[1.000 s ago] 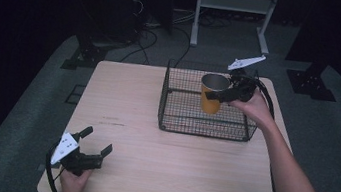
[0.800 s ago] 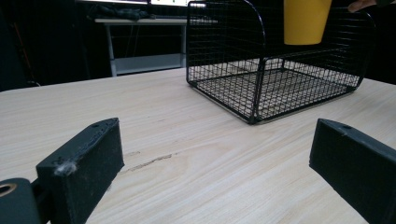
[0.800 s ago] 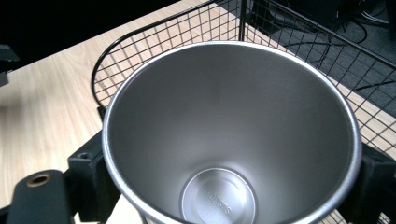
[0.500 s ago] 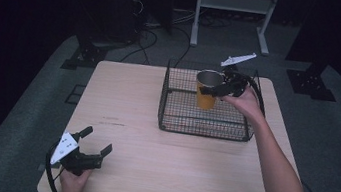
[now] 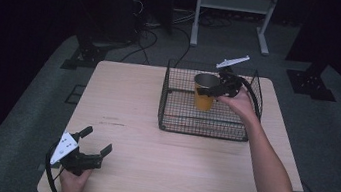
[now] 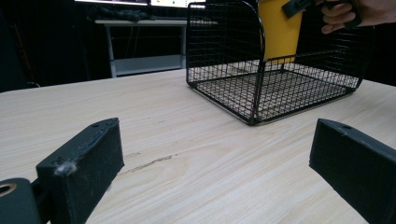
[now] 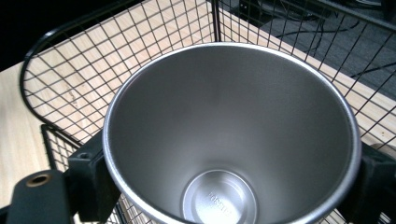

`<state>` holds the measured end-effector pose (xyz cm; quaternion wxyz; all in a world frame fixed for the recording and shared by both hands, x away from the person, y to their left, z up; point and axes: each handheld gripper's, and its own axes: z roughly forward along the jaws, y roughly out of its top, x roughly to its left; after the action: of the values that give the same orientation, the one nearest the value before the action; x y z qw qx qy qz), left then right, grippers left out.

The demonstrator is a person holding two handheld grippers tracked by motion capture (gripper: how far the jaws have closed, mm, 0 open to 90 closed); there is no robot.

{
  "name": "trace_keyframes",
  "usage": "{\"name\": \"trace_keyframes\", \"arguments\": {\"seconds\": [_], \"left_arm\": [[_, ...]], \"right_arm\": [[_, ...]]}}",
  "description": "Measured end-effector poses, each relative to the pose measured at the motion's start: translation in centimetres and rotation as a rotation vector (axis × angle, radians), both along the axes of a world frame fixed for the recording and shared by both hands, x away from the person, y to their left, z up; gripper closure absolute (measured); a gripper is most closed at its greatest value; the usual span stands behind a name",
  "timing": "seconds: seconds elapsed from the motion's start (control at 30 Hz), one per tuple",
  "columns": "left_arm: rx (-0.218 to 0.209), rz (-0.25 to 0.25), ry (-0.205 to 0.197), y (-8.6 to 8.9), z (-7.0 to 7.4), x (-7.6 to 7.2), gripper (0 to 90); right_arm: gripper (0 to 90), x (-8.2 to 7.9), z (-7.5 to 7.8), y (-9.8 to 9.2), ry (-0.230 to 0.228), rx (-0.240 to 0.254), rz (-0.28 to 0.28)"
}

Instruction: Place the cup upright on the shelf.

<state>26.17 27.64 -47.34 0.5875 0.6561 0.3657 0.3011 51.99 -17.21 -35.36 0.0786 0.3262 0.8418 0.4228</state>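
Note:
A yellow cup (image 5: 204, 94) with a steel inside (image 7: 233, 135) is held upright above the black wire basket (image 5: 171, 121); my right gripper (image 5: 216, 88) is shut on it just below its rim. From the left gripper view the yellow cup (image 6: 279, 29) hangs inside the basket (image 6: 252, 70), its base close to the mesh floor. My left gripper (image 5: 94, 143) rests open at the table's near left corner, nothing between its jaws, well away from the basket.
The wooden table (image 5: 127, 100) has bare room to the left of the basket and in front of it. A metal stand (image 5: 231, 6) and cables (image 5: 153, 28) are on the floor behind the table.
My right gripper has carried the cup left and farther back over the basket, lowering it inside. The left gripper has stayed put.

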Motion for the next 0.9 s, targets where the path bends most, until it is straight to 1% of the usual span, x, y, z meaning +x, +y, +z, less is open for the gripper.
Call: {"name": "trace_keyframes", "arguments": {"seconds": [0.07,0.13,0.17,0.3,0.37,0.47,0.57,0.6,0.77,0.8,0.87,0.9], "left_arm": [[0.0,0.0,0.0,0.0,0.0,0.0,2.2],[0.0,-0.001,0.0,0.0,0.0,0.0,2.2],[0.0,-0.001,-0.001,0.0,0.0,0.0,2.2],[-0.001,-0.001,-0.001,0.0,0.0,0.0,2.2],[-0.001,-0.001,-0.001,0.0,0.0,0.0,2.2],[0.0,-0.002,-0.001,0.0,0.0,0.0,2.2],[-0.001,-0.001,-0.001,0.0,0.0,0.0,2.2],[0.0,-0.002,-0.001,0.0,0.0,0.0,2.2],[-0.001,-0.003,0.0,0.0,0.0,0.0,2.2],[0.0,-0.002,-0.001,0.0,0.0,0.0,2.2],[-0.001,-0.002,-0.001,0.1,0.0,0.0,2.2],[-0.001,-0.002,-0.001,0.1,0.0,0.0,2.2]], "right_arm": [[12.0,0.1,-0.2,0.1,0.005,-0.002,-0.003],[12.0,0.3,-0.7,0.3,0.011,-0.009,-0.003],[12.0,0.5,-1.1,0.5,0.023,-0.009,-0.001],[12.0,0.8,-1.7,0.8,0.024,-0.012,-0.012],[12.0,1.0,-2.2,0.9,0.035,-0.008,-0.016],[12.0,1.2,-2.7,1.1,0.039,-0.034,-0.021],[12.0,1.3,-2.9,1.3,0.047,-0.041,-0.019],[12.0,1.3,-3.1,1.5,0.053,-0.059,-0.017],[11.9,1.4,-3.5,1.7,0.057,-0.078,-0.02],[11.9,1.4,-3.7,1.8,0.059,-0.098,-0.026],[11.9,1.5,-3.8,1.8,0.056,-0.116,-0.027],[11.9,1.5,-3.8,1.8,0.056,-0.116,-0.027]]}}
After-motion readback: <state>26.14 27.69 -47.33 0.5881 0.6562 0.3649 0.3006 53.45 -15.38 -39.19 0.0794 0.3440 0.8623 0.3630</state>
